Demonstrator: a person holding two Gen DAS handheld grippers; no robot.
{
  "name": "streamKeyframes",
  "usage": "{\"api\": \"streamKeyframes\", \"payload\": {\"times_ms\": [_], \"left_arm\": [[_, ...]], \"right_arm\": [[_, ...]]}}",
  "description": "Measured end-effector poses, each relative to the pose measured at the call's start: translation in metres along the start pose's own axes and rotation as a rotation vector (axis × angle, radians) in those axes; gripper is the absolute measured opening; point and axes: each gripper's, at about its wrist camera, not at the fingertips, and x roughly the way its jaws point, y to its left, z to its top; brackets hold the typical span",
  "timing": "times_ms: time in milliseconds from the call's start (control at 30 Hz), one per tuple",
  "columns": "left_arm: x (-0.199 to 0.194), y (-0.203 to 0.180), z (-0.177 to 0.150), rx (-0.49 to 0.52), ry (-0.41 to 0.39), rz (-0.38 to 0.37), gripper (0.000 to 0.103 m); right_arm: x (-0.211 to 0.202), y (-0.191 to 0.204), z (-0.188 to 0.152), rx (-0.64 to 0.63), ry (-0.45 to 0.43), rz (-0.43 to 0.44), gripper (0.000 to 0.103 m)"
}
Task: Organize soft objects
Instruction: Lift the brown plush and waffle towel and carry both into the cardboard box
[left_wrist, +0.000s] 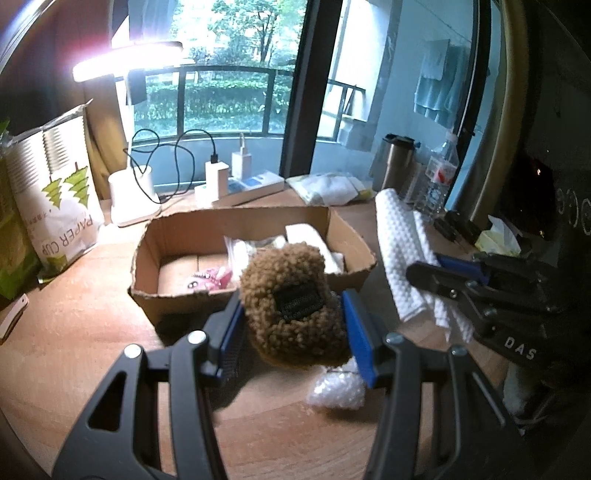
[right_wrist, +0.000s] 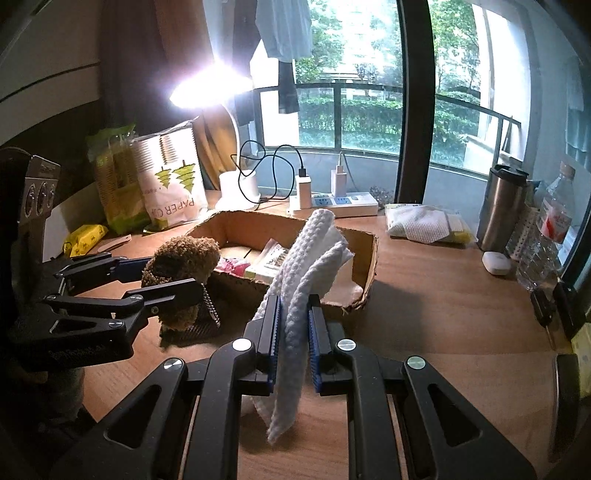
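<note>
At lower centre of the left wrist view, the left gripper (left_wrist: 291, 325) clenches a brown plush (left_wrist: 291, 306), held above the table (left_wrist: 92, 295) just before the box (left_wrist: 255, 221). Lower centre of the right wrist view, the right gripper (right_wrist: 294, 332) pinches a white cloth (right_wrist: 306, 273), which stands upright before the box. The box holds a pink item (left_wrist: 216, 278), a clear packet (left_wrist: 240, 251) and white pieces (left_wrist: 306, 236). Only the left view shows bubble wrap (left_wrist: 334, 391) under the plush; only the right shows its chain (right_wrist: 210, 306). Both grippers tilt downward toward the box.
</note>
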Motion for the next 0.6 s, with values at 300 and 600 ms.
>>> {"api": "streamKeyframes", "payload": {"times_ms": [300, 600], "left_arm": [[0.012, 0.005, 0.012, -0.005, -0.017, 0.003, 0.052], [0.033, 0.008, 0.025, -0.007, -0.01, 0.001, 0.052]], "right_arm": [[0.018, -0.013, 0.009, 0.009, 0.008, 0.0, 0.015], [0.04, -0.027, 0.017, 0.025, 0.015, 0.006, 0.015]]}}
